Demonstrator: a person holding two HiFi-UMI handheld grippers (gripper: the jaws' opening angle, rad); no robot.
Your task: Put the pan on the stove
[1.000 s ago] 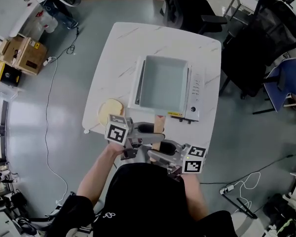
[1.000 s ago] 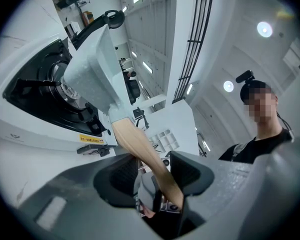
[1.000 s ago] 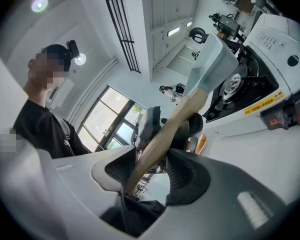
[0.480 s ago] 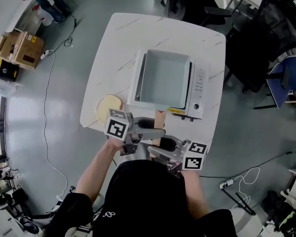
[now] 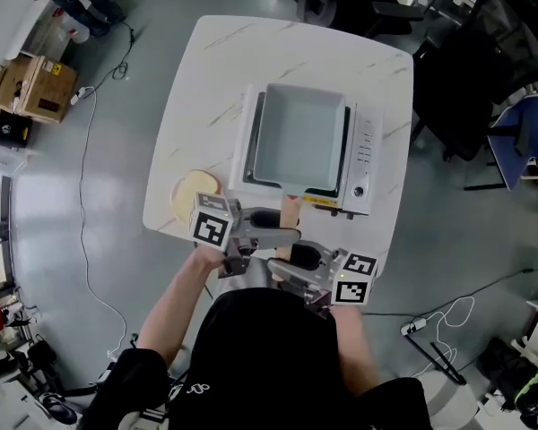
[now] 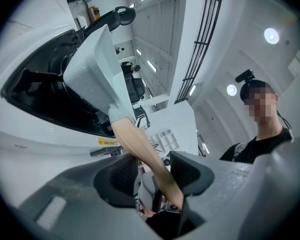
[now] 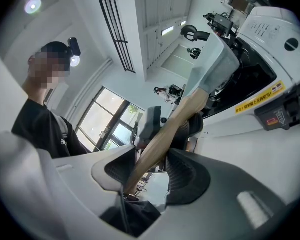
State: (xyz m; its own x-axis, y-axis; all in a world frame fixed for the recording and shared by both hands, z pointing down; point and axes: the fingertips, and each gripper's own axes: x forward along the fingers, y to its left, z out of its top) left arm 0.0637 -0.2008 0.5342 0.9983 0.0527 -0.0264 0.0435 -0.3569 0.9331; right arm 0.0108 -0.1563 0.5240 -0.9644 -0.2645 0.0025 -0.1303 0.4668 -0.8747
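Now the square pan [image 5: 298, 141] seems a little lower over the stove [image 5: 365, 155] than a moment ago, so the setting down looks nearly finished; real contact I cannot confirm. The left gripper [image 5: 282, 228] and the right gripper [image 5: 298, 260] both clench the wooden handle [image 5: 290, 210], with the pan ahead of them. Left of the left claw a round yellow disc [image 5: 195, 193] lies on the table [image 5: 206, 106]. Right of the right claw the table edge is near.

— Any print you can make out?
— None. The yellow sticker [image 7: 260, 98] on the stove [image 5: 365, 150] has dark characters, too small to read. The left cube [image 5: 212, 230] and the right cube [image 5: 355, 279] show only black-and-white square markers.
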